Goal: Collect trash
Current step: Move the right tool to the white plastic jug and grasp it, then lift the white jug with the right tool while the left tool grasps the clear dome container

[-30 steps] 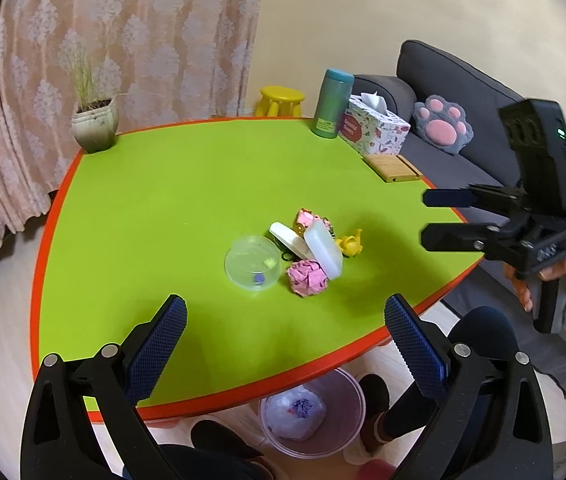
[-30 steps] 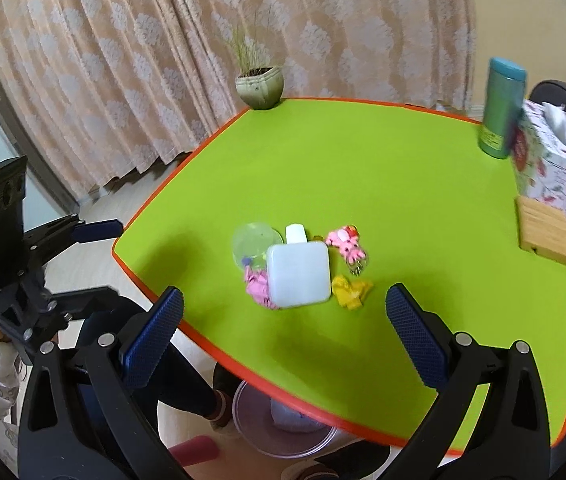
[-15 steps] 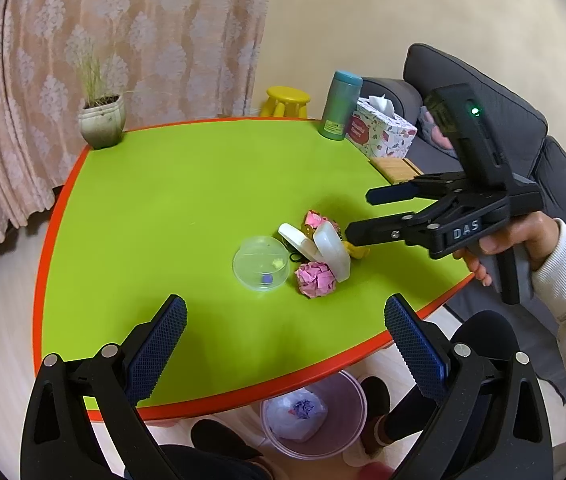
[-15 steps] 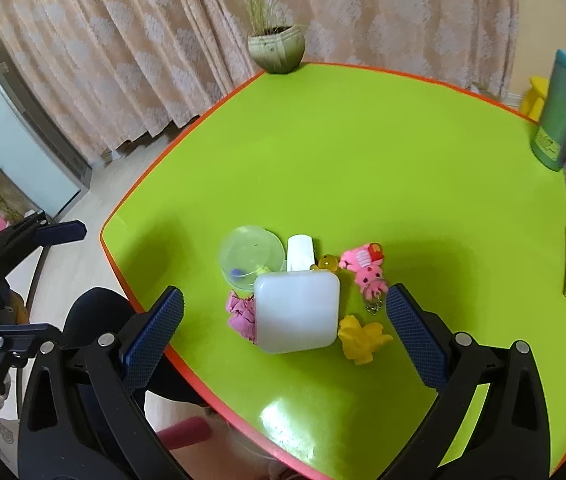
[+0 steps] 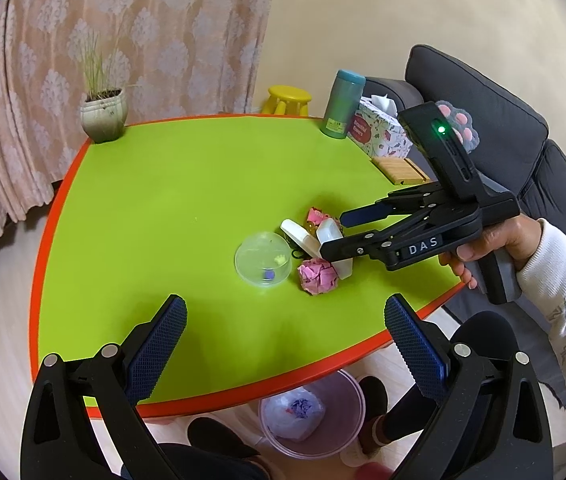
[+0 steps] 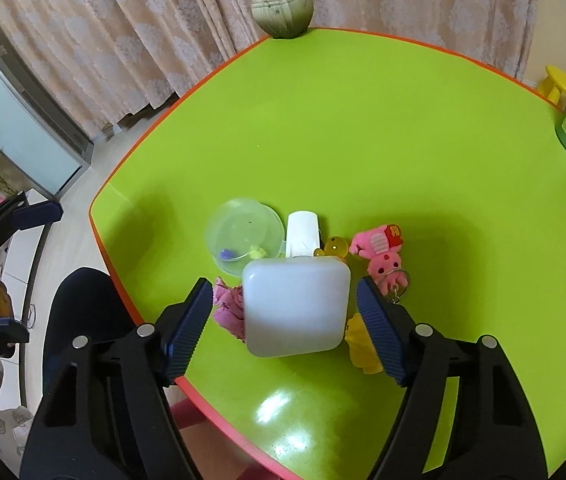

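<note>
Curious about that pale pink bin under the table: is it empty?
Not empty. The pale pink bin holds a crumpled white bag or paper with purple marks.

White letters "DAS" on the black right gripper [image 5: 345, 236] body — tissue box [image 5: 379, 136] label unreadable

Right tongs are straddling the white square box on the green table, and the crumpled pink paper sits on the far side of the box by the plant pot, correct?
Not quite. The right tongs, closing, do straddle the white square box on the green table, but the crumpled pink paper lies near the table's front edge, beside the box, far from the plant pot. The right wrist view shows this.
</note>
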Motion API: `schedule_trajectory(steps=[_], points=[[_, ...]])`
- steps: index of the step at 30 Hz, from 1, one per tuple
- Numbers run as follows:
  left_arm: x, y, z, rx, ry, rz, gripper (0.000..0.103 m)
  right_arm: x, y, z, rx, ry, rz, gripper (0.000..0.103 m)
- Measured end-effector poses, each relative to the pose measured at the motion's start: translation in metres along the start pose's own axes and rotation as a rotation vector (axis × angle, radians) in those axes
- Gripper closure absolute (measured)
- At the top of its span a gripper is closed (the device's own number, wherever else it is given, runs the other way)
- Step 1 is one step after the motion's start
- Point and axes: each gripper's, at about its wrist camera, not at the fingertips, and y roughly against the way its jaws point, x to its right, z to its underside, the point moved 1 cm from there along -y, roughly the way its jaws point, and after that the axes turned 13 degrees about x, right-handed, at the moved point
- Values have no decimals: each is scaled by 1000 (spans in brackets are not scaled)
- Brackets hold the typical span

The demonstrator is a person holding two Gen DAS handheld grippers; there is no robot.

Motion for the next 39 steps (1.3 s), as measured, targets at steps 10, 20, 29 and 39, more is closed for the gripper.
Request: schedule_trajectory(steps=[10,20,29,39], points=[[-1,-1,3,-6,5,0,8,1,-7,1,-20,-4,2,40],[-1,-3,4,-6,8,3,8,2,-6,0,4,-6,18,45],[-1,-6,2,-10,-6,7,8,-1,21,-7,81,-32,39,45],[-1,-30,-16,-46,-24,3,8,-2,70,-10,161,-66,95,45]])
